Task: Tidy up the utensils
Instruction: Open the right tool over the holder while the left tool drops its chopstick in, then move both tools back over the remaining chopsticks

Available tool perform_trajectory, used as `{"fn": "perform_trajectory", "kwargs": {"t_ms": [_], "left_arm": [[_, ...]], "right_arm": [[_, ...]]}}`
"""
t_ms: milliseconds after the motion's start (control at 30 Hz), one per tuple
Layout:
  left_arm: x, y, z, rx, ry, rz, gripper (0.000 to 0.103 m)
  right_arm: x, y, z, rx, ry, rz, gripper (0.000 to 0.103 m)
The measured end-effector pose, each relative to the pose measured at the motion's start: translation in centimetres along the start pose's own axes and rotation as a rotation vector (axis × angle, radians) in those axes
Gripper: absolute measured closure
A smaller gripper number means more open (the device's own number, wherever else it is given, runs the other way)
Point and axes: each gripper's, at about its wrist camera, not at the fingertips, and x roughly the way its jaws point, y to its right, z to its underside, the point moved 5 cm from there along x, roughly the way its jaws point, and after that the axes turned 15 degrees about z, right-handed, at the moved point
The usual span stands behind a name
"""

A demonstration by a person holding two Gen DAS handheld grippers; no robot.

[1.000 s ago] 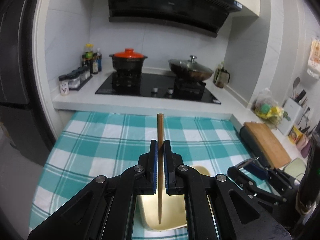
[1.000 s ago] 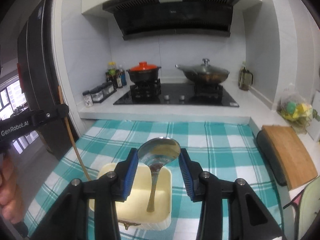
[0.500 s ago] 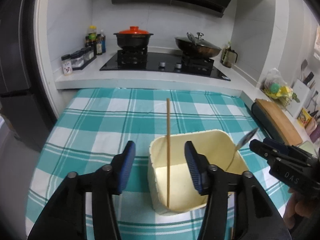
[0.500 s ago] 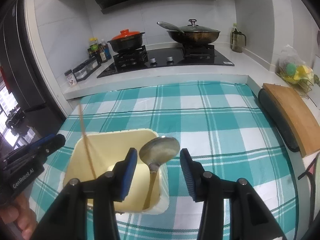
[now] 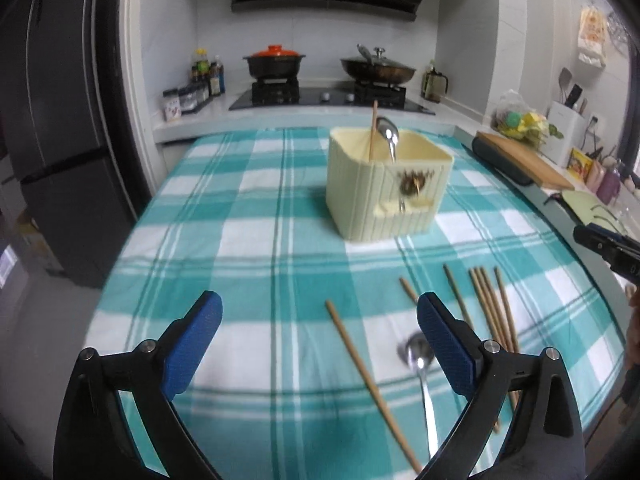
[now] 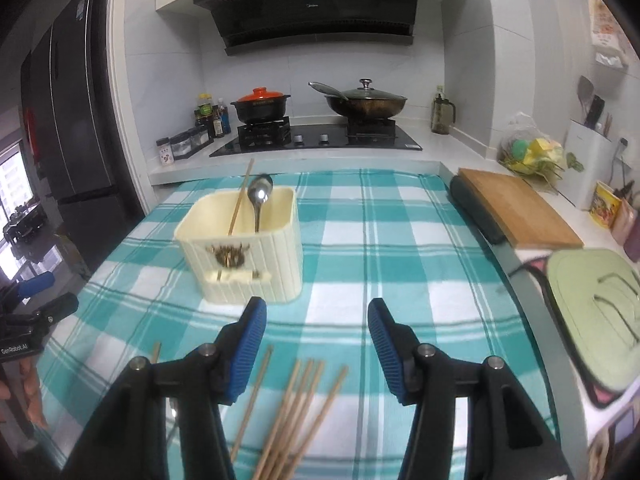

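**Chopsticks and spoon loose on cloth, both grippers empty**

Chopsticks lie in a loose fan right under your right gripper, jaws spread apart, nothing between them. Your left gripper is spread wide too, empty, hanging over a single chopstick and a metal spoon lying just beside it on the checked tablecloth. Further back stands the cream utensil holder, already with one chopstick and one spoon upright inside.

Risks, as I judge them: the fanned sticks touch or overlap, so closing on one may drag or roll its neighbours toward the table edge. Thin round sticks flat on soft cloth can slip out of the pads or pinch fabric with them. The loose spoon sits close by the right pad of your left gripper; a sloppy descent could knock it. The holder looks light, so a stick jabbed at its wall could shove or tip it.

Writing: "GenRobot.AI" on the left gripper body in the right wrist view. The range hood logo is too small to read.
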Motion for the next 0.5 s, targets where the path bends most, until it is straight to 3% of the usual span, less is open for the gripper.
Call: {"fn": "perform_trajectory", "kwargs": {"t_ms": [100,267,400,500], "left_arm": [[-0.6,0.8,4.9,-0.038,-0.078,0.009,0.005],[-1.7,1.8,10.8,-0.069,-0.1,-0.061,0.001],[-2.3,3.0,13.2,-0.028,-0.116,-0.046,0.001],[-2.3,3.2,14.0,-0.09,-0.123,0.01,0.001]], "right_arm": [[-1.8,0.9,6.1,0.041,-0.028,0.037,0.049],[-3.7,0.9,15.4,0.043,-0.115,0.082,0.049],[-4.7,0.5,18.6,-0.013,-0.15,0.099,0.049],[-5.5,0.7,18.8,-0.024,-0.134,0.126,0.049]]}}
